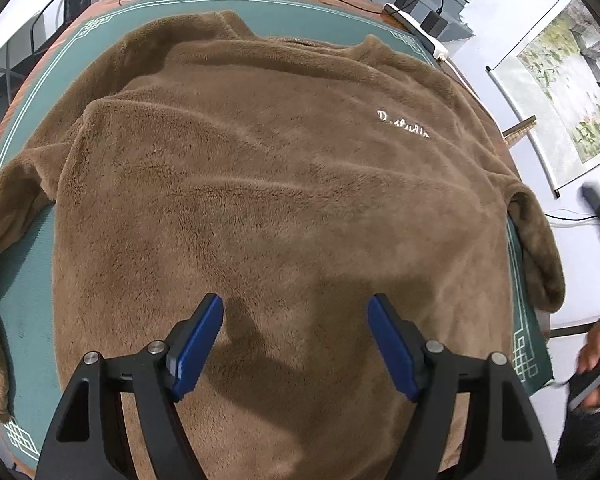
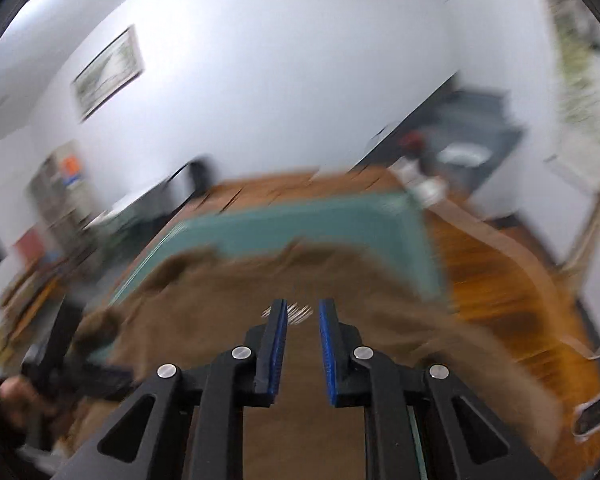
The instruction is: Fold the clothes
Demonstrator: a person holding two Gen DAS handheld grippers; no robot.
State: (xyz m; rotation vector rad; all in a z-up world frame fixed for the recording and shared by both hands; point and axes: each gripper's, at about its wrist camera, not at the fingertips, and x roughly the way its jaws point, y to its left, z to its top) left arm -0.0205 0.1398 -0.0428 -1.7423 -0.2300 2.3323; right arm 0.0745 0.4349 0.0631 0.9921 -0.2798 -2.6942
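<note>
Across the green patterned table mat (image 1: 28, 264), a fluffy brown fleece sweater (image 1: 268, 184) lies spread flat and face up, its collar at the mat's far edge and white embroidered lettering (image 1: 403, 124) on the chest. One sleeve trails off the mat's left side and the other droops over its right edge. Above the sweater's hem, at the mat's near edge, the left gripper (image 1: 295, 344) hovers with its blue-padded fingers (image 1: 198, 350) spread wide and nothing between them. Off the mat's right edge, a hand (image 1: 598, 364) shows, blurred. The right wrist view is smeared by motion: the right gripper (image 2: 303, 350) points toward the sweater over the mat, its pads standing a narrow gap apart and empty. Beyond the mat's far right corner lies a white power strip (image 1: 418, 30) with black plugs.
</note>
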